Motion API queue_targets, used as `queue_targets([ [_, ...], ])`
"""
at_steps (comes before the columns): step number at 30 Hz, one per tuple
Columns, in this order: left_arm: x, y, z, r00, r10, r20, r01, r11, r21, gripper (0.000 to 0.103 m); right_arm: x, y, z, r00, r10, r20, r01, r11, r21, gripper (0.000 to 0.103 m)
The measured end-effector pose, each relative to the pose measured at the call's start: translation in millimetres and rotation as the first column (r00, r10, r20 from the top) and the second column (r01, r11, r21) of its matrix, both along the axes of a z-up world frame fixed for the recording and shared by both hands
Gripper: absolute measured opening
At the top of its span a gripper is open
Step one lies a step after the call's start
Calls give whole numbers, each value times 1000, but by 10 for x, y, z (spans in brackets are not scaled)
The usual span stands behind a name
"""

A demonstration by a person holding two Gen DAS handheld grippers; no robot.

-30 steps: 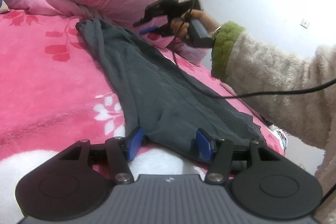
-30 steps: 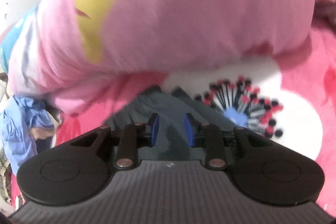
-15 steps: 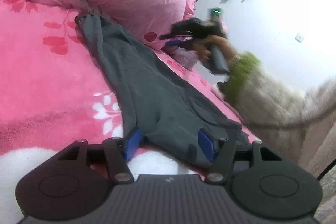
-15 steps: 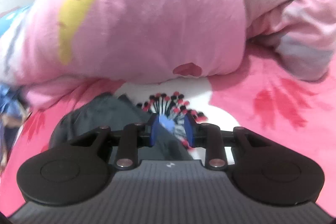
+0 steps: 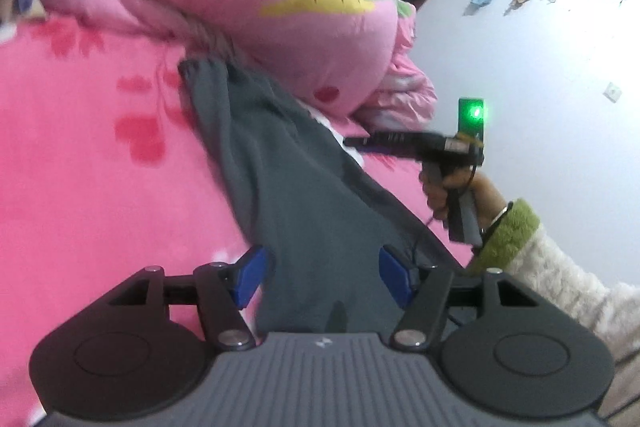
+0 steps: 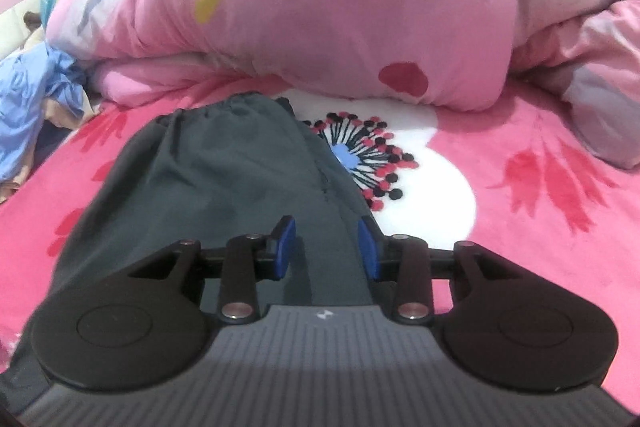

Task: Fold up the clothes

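Trousers [image 6: 224,183] flat beneath both parted hand-held grippers, left [image 5: 322,277] and right [image 6: 326,247].

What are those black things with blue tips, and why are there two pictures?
Those are two grabbers, one in each of a person's hands. Each carries a camera looking along its two blue fingers, so each picture comes from one grabber. The left gripper is open above one end of grey trousers lying flat on a pink bed. In that picture you also see the person's hand holding the other grabber. The right gripper is open too, over the trousers' other half, looking toward a big pink quilt. Neither grabber holds anything; the job is folding the trousers.
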State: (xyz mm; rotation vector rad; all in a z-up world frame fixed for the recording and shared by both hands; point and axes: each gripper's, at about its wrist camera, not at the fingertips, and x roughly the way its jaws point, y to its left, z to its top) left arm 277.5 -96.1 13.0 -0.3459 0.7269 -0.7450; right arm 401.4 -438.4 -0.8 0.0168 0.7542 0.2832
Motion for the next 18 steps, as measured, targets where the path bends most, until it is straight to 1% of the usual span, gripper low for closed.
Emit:
queue_targets([
  [2,87,-70,52,1000,14,25,-15,999,30,64,90,-5,-95,1000,5,-25,-5,1000,3,31],
  [4,196,-170,48,999,18,29,-20,998,56,64,141,-35,-163,999,-3,-45,3,1000,7,11],
  [6,302,-262,18,1000,20,24,-22,997,81,64,117,-80,-159,1000,-11,-29,12,999,36,5],
  [7,348,-303,-14,1000,21,19,-23,996,89,64,101,-103,-153,1000,-16,-20,17,999,52,3],
  [12,496,-444,-105,1000,3,13,-4,995,100,64,-23,-134,-62,998,-51,49,49,998,27,2],
  [15,537,-490,-167,1000,-5,11,4,994,107,64,-33,-154,-45,995,-75,63,74,997,17,2],
  [18,560,-508,-222,1000,-13,4,13,994,107,64,-21,-189,-82,993,-106,56,106,994,13,2],
])
